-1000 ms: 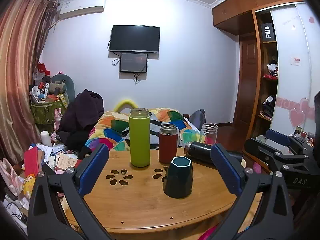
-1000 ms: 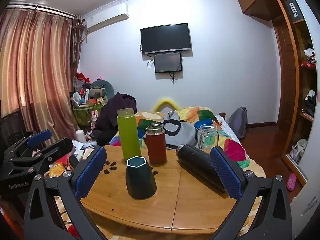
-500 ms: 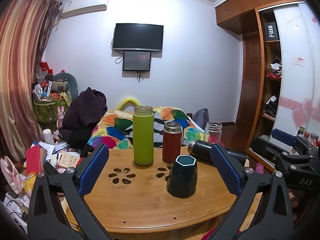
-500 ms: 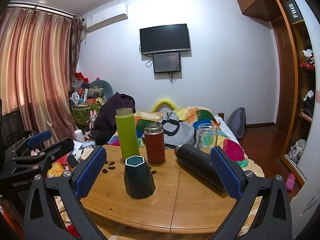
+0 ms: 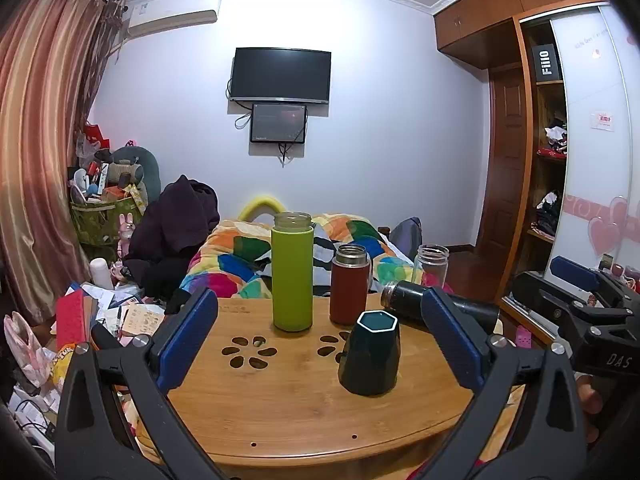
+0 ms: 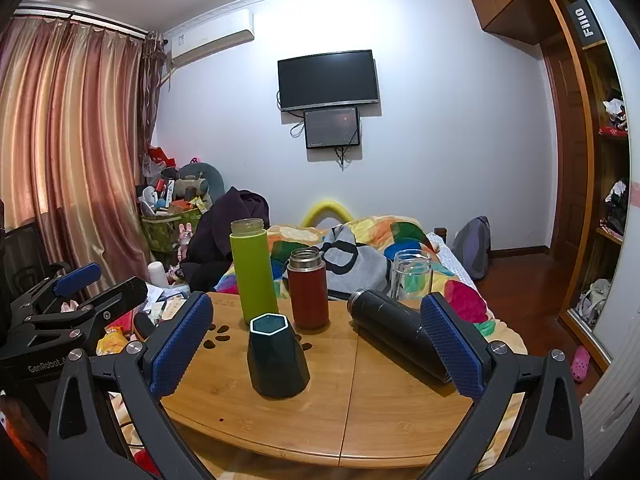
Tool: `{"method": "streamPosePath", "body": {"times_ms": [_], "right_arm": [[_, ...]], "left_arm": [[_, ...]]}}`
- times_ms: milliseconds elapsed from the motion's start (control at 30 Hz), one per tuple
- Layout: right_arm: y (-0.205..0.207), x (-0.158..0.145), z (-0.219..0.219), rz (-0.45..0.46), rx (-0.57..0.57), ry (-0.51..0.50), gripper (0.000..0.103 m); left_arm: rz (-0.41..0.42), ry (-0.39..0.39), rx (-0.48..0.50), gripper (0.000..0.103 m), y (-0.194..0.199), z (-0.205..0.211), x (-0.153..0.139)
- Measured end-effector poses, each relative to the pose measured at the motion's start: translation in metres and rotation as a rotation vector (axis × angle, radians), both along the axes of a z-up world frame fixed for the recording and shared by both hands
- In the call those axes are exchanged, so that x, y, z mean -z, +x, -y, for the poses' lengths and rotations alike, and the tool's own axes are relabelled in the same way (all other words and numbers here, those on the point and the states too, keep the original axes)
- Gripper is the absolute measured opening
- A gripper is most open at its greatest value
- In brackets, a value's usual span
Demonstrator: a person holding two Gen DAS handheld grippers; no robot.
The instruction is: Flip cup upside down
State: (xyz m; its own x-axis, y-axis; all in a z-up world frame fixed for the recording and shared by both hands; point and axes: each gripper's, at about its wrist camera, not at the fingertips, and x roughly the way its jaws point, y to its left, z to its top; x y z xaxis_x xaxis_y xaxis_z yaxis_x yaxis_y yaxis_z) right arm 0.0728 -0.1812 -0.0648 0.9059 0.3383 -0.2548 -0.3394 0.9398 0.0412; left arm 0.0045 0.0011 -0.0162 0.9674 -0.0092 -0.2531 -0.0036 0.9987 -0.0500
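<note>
A dark green faceted cup (image 5: pixel 370 354) with a hexagonal rim stands upright, mouth up, on the round wooden table (image 5: pixel 280 408). It also shows in the right wrist view (image 6: pixel 277 356). My left gripper (image 5: pixel 320 338) is open and empty, held back from the table's near edge, with the cup between its fingers and nearer the right one. My right gripper (image 6: pixel 316 340) is open and empty, also back from the table, with the cup a little left of its centre. Each gripper appears at the other view's side edge.
Behind the cup stand a tall lime-green bottle (image 5: pixel 292 272), a dark red flask (image 5: pixel 349 284) and a clear glass jar (image 5: pixel 431 266). A black flask (image 6: pixel 396 334) lies on its side at the right. A bed with a colourful quilt (image 5: pixel 248 264) is behind the table; clutter lies on the floor at left.
Both views have shifted slightly: the left gripper has swung a little left, so the cup sits further right in its view. The objects on the table have not moved.
</note>
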Motion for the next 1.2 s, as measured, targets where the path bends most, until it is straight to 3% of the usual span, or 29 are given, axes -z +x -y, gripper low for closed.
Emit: {"method": "streamPosePath", "body": {"times_ms": [1200], "right_arm": [[-0.0001, -0.0035, 0.0001, -0.003, 0.006, 0.006, 0.103]], "left_arm": [[0.013, 0.008, 0.012, 0.103, -0.0031, 0.003, 0.0001]]}}
